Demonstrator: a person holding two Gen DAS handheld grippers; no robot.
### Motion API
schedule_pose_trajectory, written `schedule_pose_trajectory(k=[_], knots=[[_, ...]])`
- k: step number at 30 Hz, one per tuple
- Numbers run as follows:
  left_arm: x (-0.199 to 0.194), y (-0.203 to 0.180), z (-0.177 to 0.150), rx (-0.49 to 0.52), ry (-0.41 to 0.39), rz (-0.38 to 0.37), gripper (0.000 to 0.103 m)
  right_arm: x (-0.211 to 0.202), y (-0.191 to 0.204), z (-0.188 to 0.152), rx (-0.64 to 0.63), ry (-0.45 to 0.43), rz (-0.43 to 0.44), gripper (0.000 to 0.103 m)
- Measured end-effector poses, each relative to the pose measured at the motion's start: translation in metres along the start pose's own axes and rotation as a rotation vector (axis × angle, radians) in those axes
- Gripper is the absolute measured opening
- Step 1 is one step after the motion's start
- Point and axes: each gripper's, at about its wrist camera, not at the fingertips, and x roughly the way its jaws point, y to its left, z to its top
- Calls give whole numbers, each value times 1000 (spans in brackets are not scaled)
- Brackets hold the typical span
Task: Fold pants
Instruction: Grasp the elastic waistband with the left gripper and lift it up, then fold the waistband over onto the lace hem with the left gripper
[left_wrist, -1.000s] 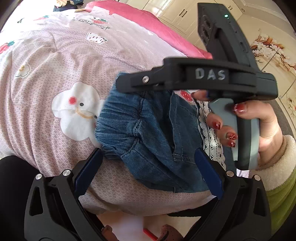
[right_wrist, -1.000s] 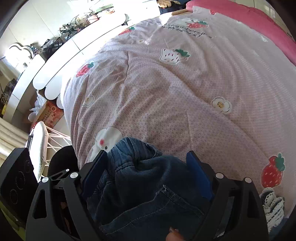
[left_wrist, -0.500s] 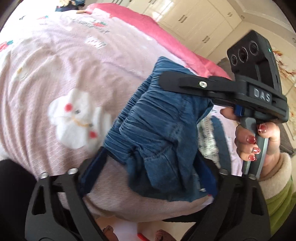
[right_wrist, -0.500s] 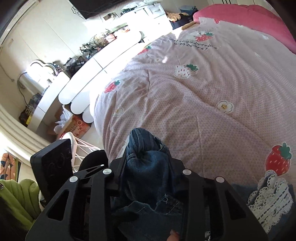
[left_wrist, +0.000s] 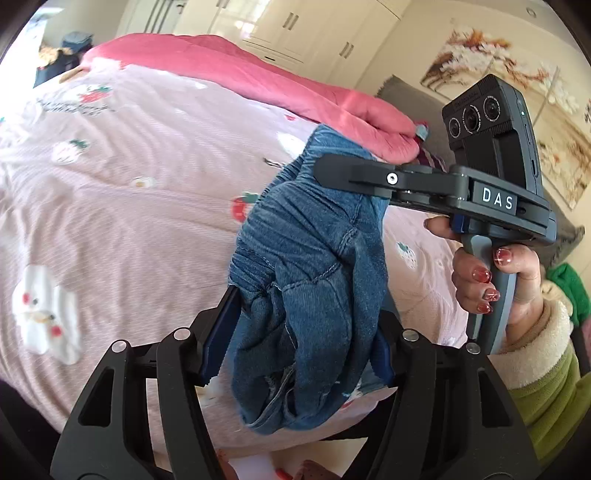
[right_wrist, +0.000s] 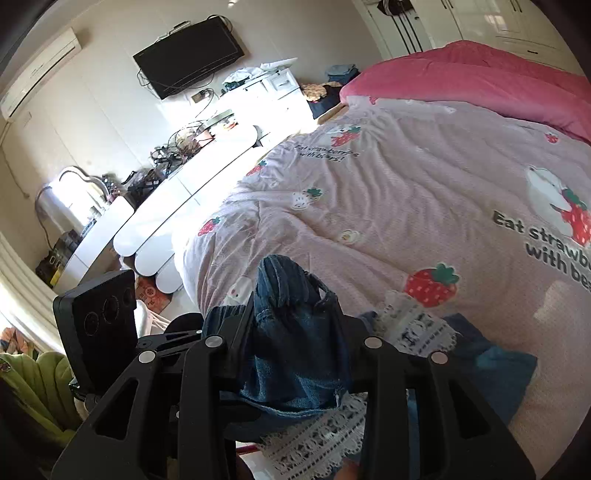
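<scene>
The blue denim pants (left_wrist: 314, 277) hang bunched above the pink strawberry quilt (left_wrist: 129, 192), held up between my two grippers. My left gripper (left_wrist: 299, 343) has its jaws closing on the lower bunch, and the blue pads touch the denim on both sides. My right gripper (left_wrist: 325, 170) comes in from the right, held by a hand with red nails, and is shut on the upper edge of the pants. In the right wrist view my right gripper (right_wrist: 295, 310) pinches a denim fold (right_wrist: 291, 339) that sticks up past its fingers. The left gripper's camera housing (right_wrist: 99, 317) shows at lower left.
A white lace-edged cloth (right_wrist: 417, 325) and a blue cloth (right_wrist: 498, 369) lie on the quilt (right_wrist: 406, 192) near its front edge. A pink blanket (left_wrist: 258, 77) covers the far side. A white dresser (right_wrist: 177, 195) stands left of the bed, below a wall television (right_wrist: 188, 55).
Both grippers have risen and lifted the pants off the quilt. The right jaws narrowed onto the denim first; the left jaws have since drawn in around the lower bunch.
</scene>
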Motion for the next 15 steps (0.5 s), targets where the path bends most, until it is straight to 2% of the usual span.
schedule_pose_trajectory(k=[7,11,15], knots=[[31,-37,2,50,52,24,54,-27,-32,-30,53,-39,-9,34],[41,-57,-6,90,60,65,57,-39,-48,-50,85,-52,0,37],[47,-72,-16,170,69,110,61,-53,-61,-72,123,-67,-4,45]])
